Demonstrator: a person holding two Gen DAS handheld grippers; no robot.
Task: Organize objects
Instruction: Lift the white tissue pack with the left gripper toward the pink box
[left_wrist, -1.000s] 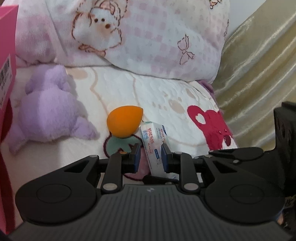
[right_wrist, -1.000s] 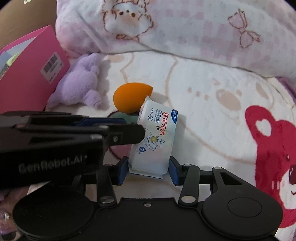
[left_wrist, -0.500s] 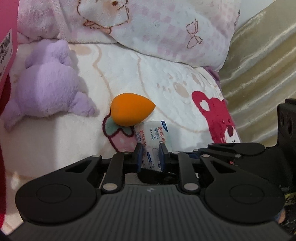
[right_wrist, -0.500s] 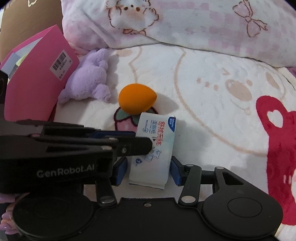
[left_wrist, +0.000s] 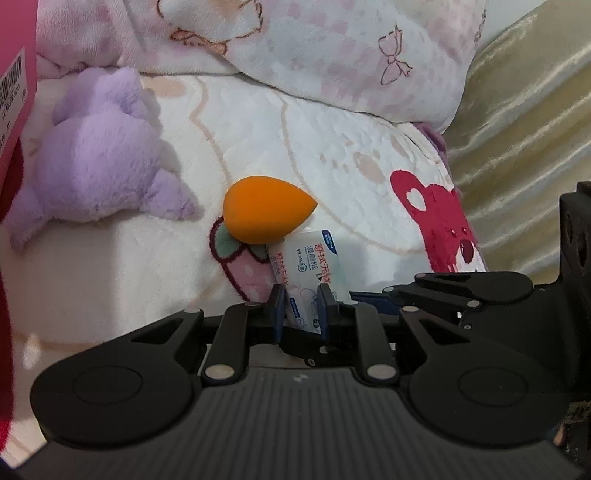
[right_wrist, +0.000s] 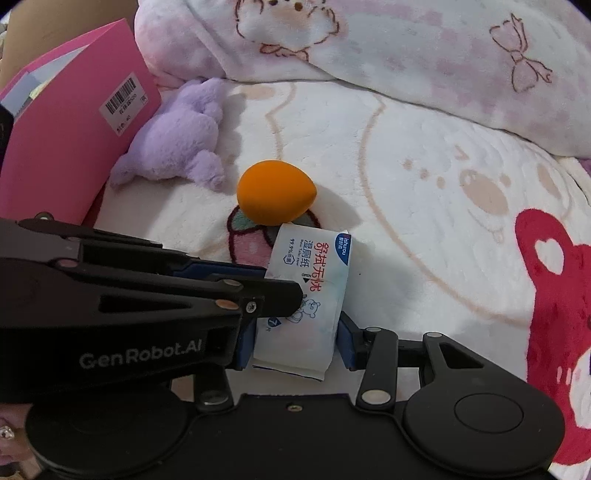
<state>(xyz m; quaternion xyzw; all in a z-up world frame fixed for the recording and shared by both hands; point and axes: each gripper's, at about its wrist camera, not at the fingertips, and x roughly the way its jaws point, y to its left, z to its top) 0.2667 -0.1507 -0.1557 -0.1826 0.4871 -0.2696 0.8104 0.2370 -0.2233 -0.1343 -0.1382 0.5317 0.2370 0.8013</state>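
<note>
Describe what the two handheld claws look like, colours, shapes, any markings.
Both claws are matte black plastic. The left claw has a ribbed grey-black top, two round domed side housings, silver rivets on its linkage bars and blue pads on its fingers. The right claw has the same build. In its view, the left claw's side shows white "GenRobot.AI" lettering. No cables show.

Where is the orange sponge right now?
In both views the orange sponge lies mid-frame on the blanket, touching the wipes pack, right of the purple plush.
</note>
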